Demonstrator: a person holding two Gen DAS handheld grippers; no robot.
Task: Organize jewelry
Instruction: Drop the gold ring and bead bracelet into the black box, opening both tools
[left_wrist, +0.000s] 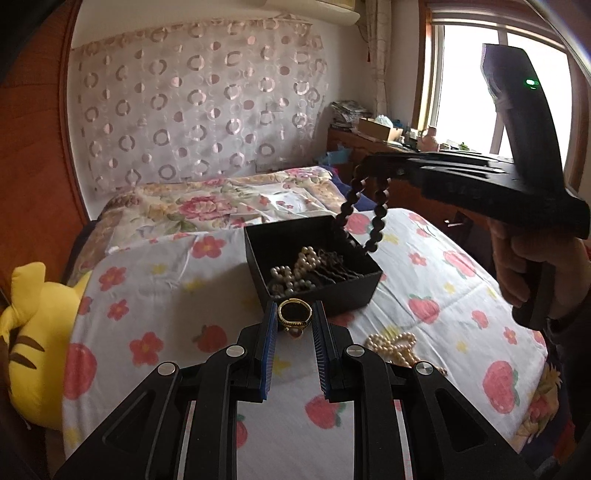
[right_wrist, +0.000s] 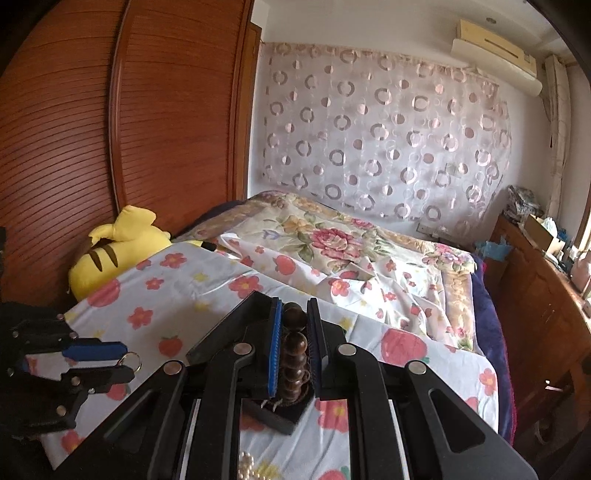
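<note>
The left gripper (left_wrist: 294, 325) hovers low over the bed (left_wrist: 406, 295), its jaws pinching a gold ring (left_wrist: 294, 314) just at the near edge of the black box (left_wrist: 314, 291). The box sits on the strawberry-print sheet and holds pearl strands (left_wrist: 295, 271) and dark hairpins (left_wrist: 334, 267). The right gripper (right_wrist: 294, 347) is above the box's far right side, jaws pinching a dark wooden bead bracelet (left_wrist: 364, 214) whose loop hangs down into the box. More pearls (left_wrist: 393, 345) lie on the sheet to the right, near the left gripper.
</note>
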